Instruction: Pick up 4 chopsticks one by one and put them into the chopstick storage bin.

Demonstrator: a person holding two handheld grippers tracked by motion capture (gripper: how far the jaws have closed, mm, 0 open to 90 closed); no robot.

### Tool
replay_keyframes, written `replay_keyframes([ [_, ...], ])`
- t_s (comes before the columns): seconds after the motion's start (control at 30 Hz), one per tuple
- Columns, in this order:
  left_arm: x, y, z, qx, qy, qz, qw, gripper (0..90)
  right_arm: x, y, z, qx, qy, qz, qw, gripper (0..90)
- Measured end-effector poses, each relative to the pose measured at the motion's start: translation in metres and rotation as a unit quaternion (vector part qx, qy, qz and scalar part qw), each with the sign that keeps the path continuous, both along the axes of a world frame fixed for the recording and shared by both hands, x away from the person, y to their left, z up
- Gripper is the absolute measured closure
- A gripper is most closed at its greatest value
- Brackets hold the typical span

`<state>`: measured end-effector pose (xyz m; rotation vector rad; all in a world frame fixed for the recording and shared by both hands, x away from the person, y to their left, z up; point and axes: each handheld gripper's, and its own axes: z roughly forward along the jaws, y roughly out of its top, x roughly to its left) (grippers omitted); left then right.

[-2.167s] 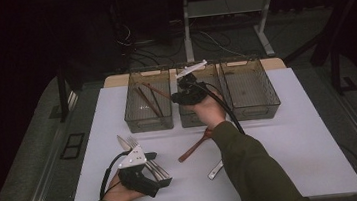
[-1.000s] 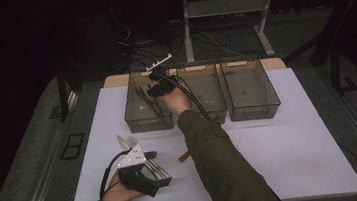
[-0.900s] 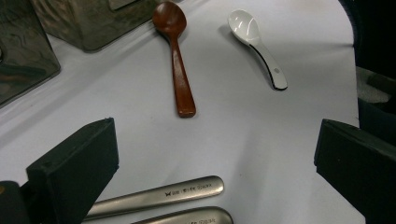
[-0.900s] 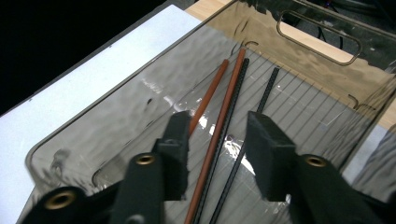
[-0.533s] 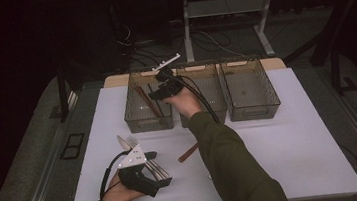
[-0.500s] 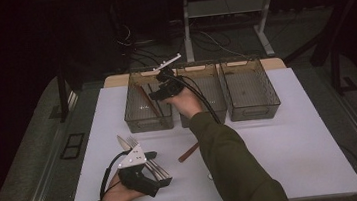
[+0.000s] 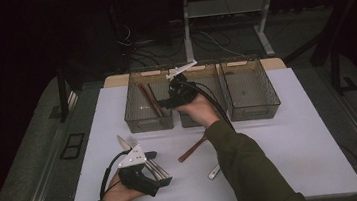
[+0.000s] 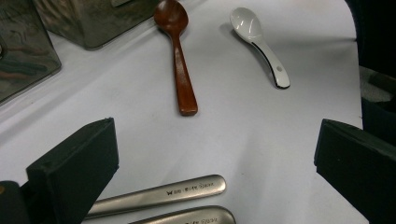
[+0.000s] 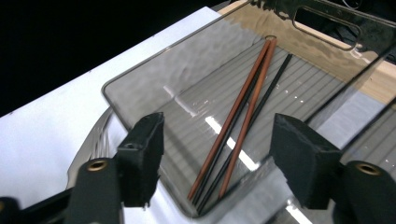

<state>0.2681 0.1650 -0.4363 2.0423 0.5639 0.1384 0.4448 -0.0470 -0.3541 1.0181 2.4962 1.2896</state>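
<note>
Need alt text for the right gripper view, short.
The right gripper hangs with open, empty jaws over the near end of a clear plastic bin, where brown chopsticks and black chopsticks lie side by side on the ribbed floor. The bin sits on a white table.

Chopsticks (image 9: 243,112): reddish-brown wood, smooth. Left bin (image 9: 140,88): clear glossy plastic. Wooden spoon (image 8: 180,60): glossy. White spoon (image 8: 259,39): glossy ceramic-like. Near handles (image 8: 159,196): brushed metal.
</note>
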Motion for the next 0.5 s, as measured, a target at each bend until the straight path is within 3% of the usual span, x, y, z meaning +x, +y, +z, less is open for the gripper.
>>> replay_keyframes([
  [0.5,0.0,0.0,-0.001,0.003,0.006,0.004,1.0,0.0,-0.042,-0.052,0.0,0.016,-0.014,0.022,0.9995,32.0],
])
